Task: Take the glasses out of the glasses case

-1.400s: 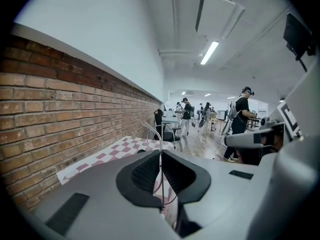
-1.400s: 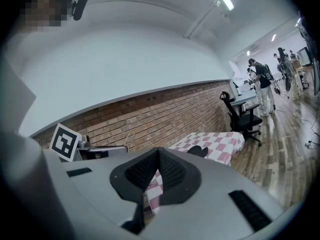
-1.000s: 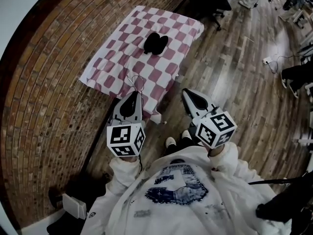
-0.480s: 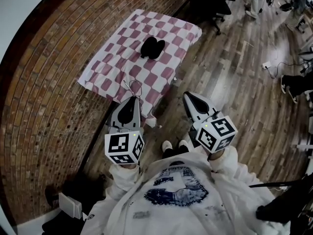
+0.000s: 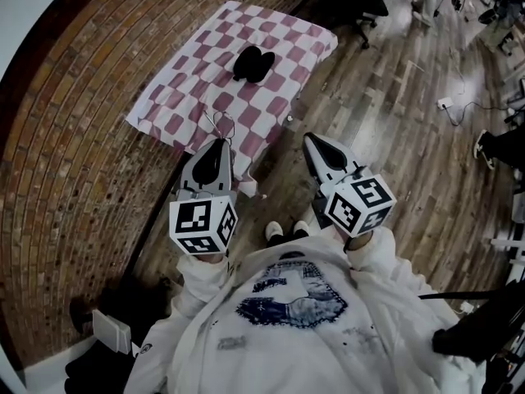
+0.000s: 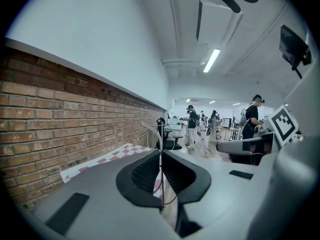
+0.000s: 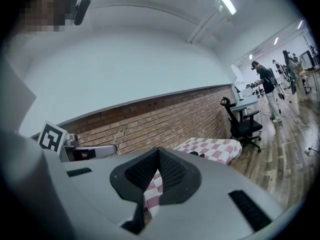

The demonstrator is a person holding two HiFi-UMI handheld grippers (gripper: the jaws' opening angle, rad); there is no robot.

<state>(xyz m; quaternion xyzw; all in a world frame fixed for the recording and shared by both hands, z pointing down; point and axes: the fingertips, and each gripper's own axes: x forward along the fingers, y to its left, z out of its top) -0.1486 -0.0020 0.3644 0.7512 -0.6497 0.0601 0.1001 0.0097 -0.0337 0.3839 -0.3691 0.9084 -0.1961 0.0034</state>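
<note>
The black glasses case (image 5: 252,62) lies open on a table under a pink-and-white checked cloth (image 5: 184,97), well ahead of both grippers. My left gripper (image 5: 220,141) is shut on thin wire-framed glasses (image 5: 221,125), which stick out past its tips over the table's near edge. In the left gripper view the wire frame (image 6: 159,136) runs between the closed jaws of that gripper (image 6: 161,153). To its right over the wooden floor, my right gripper (image 5: 310,139) is shut and holds nothing. In the right gripper view its tips (image 7: 159,150) meet, with the case (image 7: 193,153) far off on the cloth.
A brick wall (image 5: 74,162) runs along the table's left side. A black office chair (image 5: 361,2) stands beyond the table. A cable and plug (image 5: 447,103) lie on the wooden floor at right. Dark bags (image 5: 107,335) sit by the wall behind me. People (image 6: 191,124) stand far off.
Both grippers have risen slightly, the left one still shut on the glasses. The table and case now sit a little higher in the head view.
</note>
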